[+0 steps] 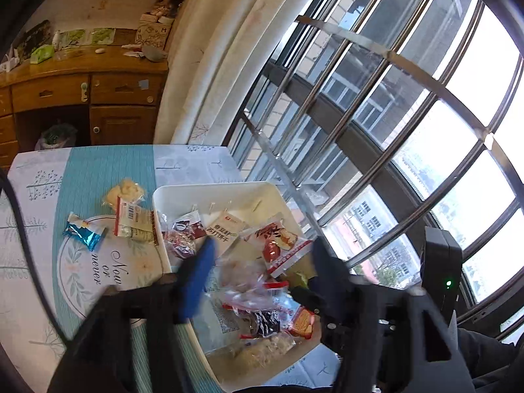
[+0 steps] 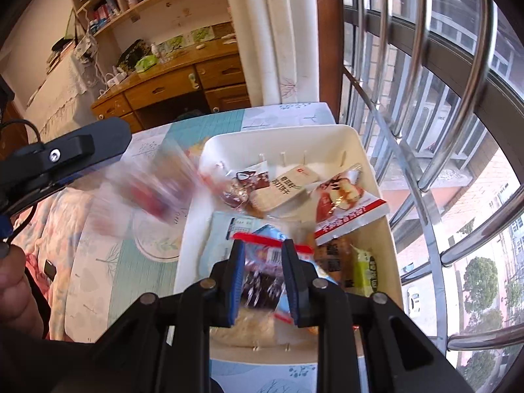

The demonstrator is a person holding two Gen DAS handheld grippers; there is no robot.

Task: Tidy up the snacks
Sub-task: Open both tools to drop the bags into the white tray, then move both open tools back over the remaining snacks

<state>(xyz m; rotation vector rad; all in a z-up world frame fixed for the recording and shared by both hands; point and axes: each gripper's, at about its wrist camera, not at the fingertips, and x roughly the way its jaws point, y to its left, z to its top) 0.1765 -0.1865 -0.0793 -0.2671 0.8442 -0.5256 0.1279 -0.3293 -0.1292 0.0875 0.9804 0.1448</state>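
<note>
Big barred windows (image 1: 376, 104) stand beside a table (image 1: 42, 196) with a white bin (image 2: 370, 163) full of snacks. Three more snacks (image 1: 131, 219) lie on the cloth just left of it. The left gripper (image 1: 262, 262) hangs over the bin, jaws wide apart and empty. The right gripper (image 2: 263, 275) pinches a clear packet (image 2: 262, 281) over the bin.

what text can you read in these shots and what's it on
"Now or never": tablecloth, cursive print.
"苏打饼干": beige cracker packet in the white bin; the line above it is too blurred.
Red-and-white apple packet: red strip of characters, too blurred.
Barcode label on the packet left of the bin: digits too small.
Other wrappers: unreadable.
</note>
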